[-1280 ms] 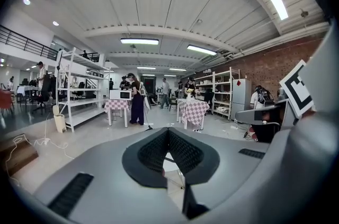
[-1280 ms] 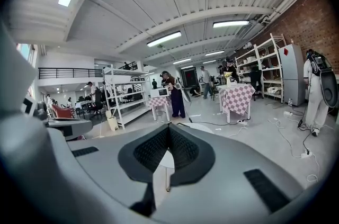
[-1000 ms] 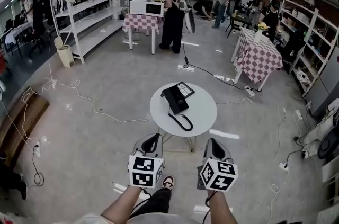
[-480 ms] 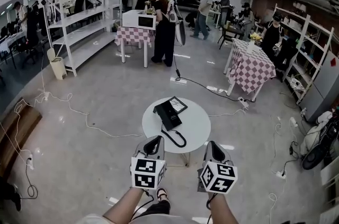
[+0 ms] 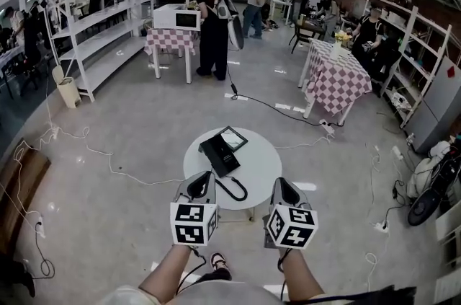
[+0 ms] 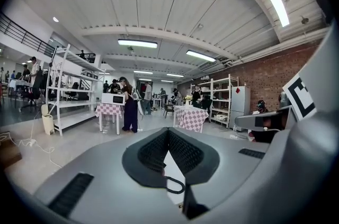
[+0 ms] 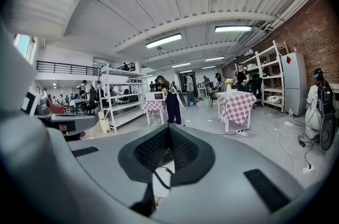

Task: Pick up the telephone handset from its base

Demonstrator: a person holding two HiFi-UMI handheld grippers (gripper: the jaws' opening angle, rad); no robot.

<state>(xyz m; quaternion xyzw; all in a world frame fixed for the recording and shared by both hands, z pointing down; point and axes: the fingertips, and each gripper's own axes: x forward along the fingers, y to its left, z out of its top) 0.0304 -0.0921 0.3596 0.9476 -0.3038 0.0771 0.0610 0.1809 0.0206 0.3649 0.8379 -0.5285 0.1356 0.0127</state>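
Distance decides the coming move. The black plastic telephone handset (image 5: pixel 215 155) rests on its black telephone base (image 5: pixel 231 141) on the round white table (image 5: pixel 263 163) at frame centre, up-frame of both grippers in the head view. Its long axis runs from upper left to lower right. The left gripper (image 5: pixel 204 176), just below it over the table's near rim, looks the nearer. The right gripper (image 5: pixel 280 183) sits farther off at lower right. Both are held side by side, nearly level, pointing up-frame. Each has its jaws clenched tip to tip, grasping nothing, so the left would need to part before straddling the handset across that axis.
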